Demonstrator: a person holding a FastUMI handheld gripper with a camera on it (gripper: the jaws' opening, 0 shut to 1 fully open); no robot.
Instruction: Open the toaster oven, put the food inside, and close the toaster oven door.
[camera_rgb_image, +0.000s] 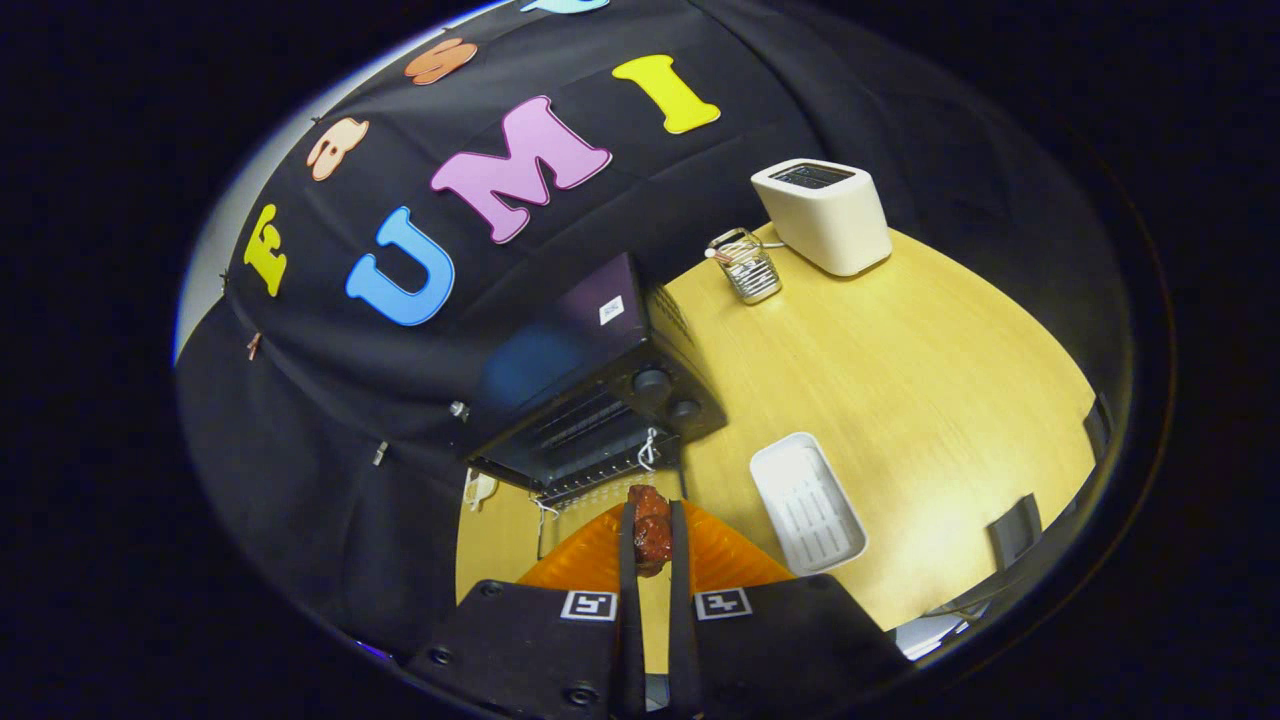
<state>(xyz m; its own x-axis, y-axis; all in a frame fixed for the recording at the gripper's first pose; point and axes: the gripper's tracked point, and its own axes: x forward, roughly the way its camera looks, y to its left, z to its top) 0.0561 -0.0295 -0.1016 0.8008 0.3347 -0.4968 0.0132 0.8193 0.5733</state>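
My gripper (651, 515) is shut on a dark red, glossy piece of food (651, 533), which sits pinched between both fingers. Just beyond the fingertips stands the black toaster oven (600, 385) with its door (610, 495) swung down and open, so the rack inside shows. Two knobs sit on the oven's right front panel. A white cord loop hangs at the door's edge close to the food. The oven rests on the wooden table (900, 380) against the black cloth wall.
A white ribbed tray (806, 505) lies on the table right of the fingers. Farther back stand a white toaster (825, 212) and a small wire basket (745, 265). A dark chair back (1015, 530) shows past the table's edge.
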